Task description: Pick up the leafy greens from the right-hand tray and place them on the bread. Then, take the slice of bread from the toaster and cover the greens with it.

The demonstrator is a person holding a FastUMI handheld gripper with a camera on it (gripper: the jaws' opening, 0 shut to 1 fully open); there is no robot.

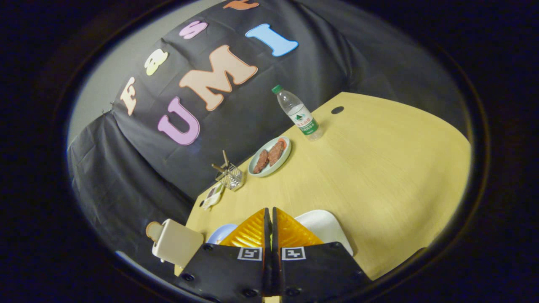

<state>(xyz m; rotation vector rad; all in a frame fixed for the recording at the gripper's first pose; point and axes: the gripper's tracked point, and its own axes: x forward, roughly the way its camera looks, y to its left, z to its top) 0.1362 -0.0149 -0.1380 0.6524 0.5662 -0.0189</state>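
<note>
The gripper (270,219) is hanging above the near edge of the pale yellow wooden table (379,176), and its two fingers are pressed together with nothing between them. Just beside the fingers on the right, a white tray with rounded corners (326,227) is lying on the table; I cannot tell what is lying on it, because the fingers are hiding a part of it. On the left side of the fingers, a pale blue round plate (221,233) is peeking out. Further left, at the table corner, a cream-coloured toaster (177,244) is standing, with a round slice of bread (153,230) sticking out of it. Far beyond the fingers, a light green oval plate with brown meat pieces (269,156) is resting, with a small wire basket (229,176) to its left and a clear plastic water bottle with a green cap (297,111) to its right.
</note>
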